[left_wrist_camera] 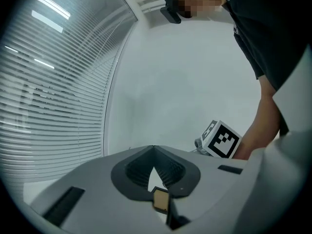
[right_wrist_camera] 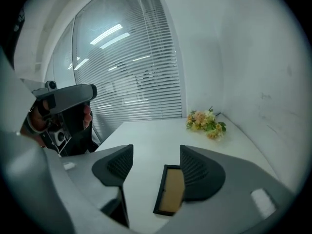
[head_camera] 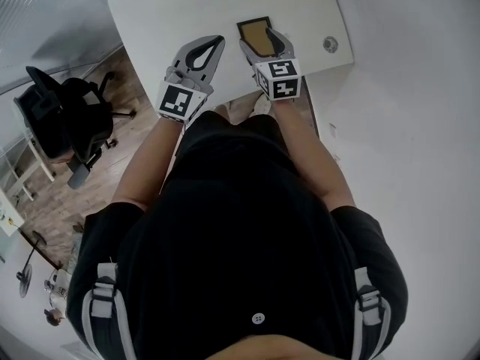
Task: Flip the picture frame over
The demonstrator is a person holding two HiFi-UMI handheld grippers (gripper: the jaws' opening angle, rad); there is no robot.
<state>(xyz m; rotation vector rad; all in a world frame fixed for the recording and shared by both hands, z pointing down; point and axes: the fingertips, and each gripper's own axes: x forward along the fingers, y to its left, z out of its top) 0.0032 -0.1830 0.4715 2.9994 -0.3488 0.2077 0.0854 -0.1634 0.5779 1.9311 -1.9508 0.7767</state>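
Hovering over the picture frame right now: the right gripper has its jaws spread wide with nothing in them. It's tilted down at the frame, so I'd guess it's lining up to catch an edge for the flip. The frame lies flat on the white table, nearer the person's edge, tan side up inside a black border. The left gripper sits near it, jaws closed tip to tip on nothing, probably just waiting. The right jaw covers the frame's right edge, and I can't tell if that tan face is the back. Some flowers are over at the far corner.
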